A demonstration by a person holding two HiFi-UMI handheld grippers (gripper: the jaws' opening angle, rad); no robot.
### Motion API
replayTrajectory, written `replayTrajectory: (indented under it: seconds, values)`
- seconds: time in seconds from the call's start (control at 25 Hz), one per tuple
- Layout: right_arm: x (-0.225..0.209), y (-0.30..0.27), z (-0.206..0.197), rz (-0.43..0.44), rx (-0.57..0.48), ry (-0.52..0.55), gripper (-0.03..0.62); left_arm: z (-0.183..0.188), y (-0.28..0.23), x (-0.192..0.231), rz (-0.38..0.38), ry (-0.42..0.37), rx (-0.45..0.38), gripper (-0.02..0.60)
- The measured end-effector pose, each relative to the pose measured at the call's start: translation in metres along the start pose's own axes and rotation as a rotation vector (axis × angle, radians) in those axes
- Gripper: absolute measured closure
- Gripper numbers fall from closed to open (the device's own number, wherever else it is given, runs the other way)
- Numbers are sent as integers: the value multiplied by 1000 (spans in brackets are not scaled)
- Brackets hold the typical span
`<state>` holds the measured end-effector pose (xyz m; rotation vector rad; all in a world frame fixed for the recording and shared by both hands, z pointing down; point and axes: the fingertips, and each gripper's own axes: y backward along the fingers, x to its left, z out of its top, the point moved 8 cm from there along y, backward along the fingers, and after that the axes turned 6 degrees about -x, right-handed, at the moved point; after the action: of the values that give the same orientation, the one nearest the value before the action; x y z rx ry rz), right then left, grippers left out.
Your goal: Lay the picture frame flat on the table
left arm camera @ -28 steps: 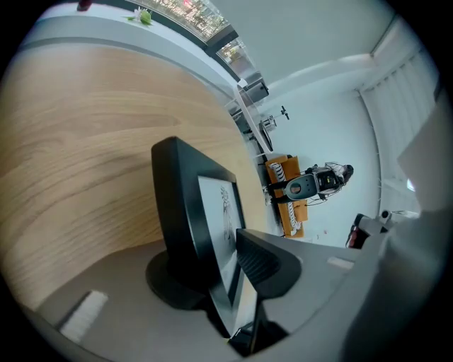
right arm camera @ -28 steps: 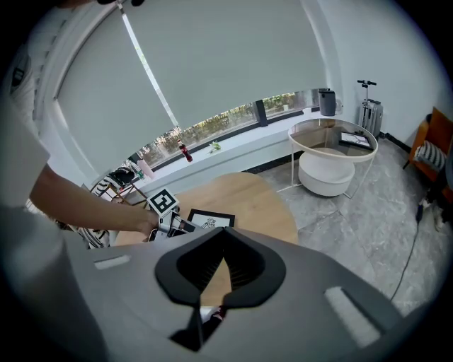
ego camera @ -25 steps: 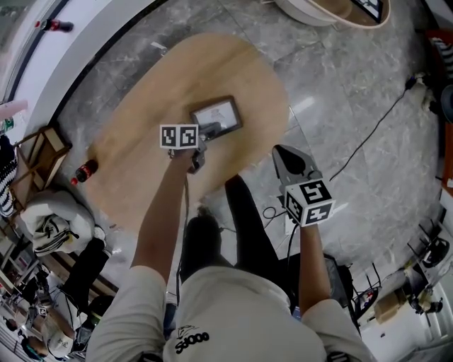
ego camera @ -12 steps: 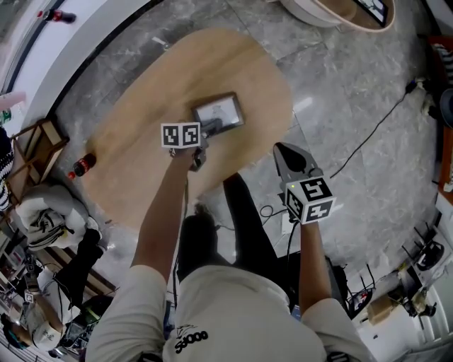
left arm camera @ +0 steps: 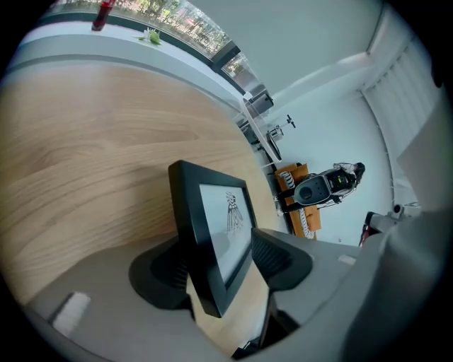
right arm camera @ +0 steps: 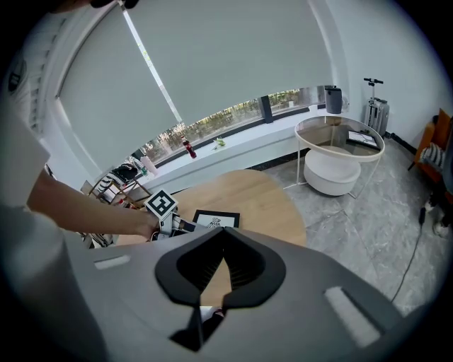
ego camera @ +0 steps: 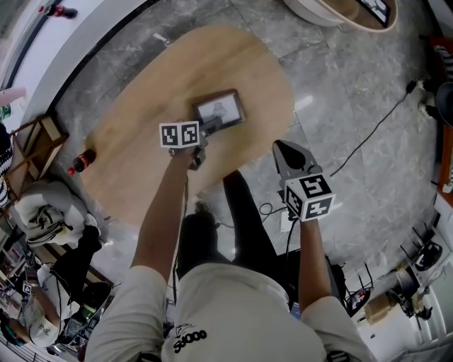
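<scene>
- Sitting on the grey floor at far left: a wooden crate and a dark cola bottle with a red cap. They're near each other, both off the table.
- Oval wooden table takes up the middle of the head view.
- Left gripper comes in from the near side with its marker cube up. Tips are at the near edge of the picture frame.
- Picture frame has a black border and a white sheet with a small dark drawing. It's face up, lying flat on the tabletop, right of the table's centre.
- Left fingers are spread wide and have just been opening.
- The frame's near edge sits between them. The pad on the glass side is clear of it, with wood showing in the gap. The other pad is close behind the frame's back, and I can't tell if it touches. No clamp either way.
- Right gripper hangs off the table's near right edge, over the floor, beside the person's dark trouser leg. It's well apart from the frame.
- Right fingers are pressed together at the tips with nothing between them.
- Black cable runs across the floor on the right. A round white side table is cut off at the top edge.
</scene>
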<state>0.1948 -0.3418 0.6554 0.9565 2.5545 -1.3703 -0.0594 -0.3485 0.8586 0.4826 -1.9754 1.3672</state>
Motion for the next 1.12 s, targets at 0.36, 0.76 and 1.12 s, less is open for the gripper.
replayTrajectory:
  seconds: [0.36, 0.76, 1.12]
  values:
    - [2, 1, 2, 5, 6, 10, 591, -3, 13, 11, 44, 31, -30, 311]
    - [13, 15, 2, -3, -12, 29, 591, -16, 44, 21, 139, 57, -101, 310]
    - [42, 43, 9, -44, -74, 72, 591, -23, 92, 19, 173, -46, -134, 319]
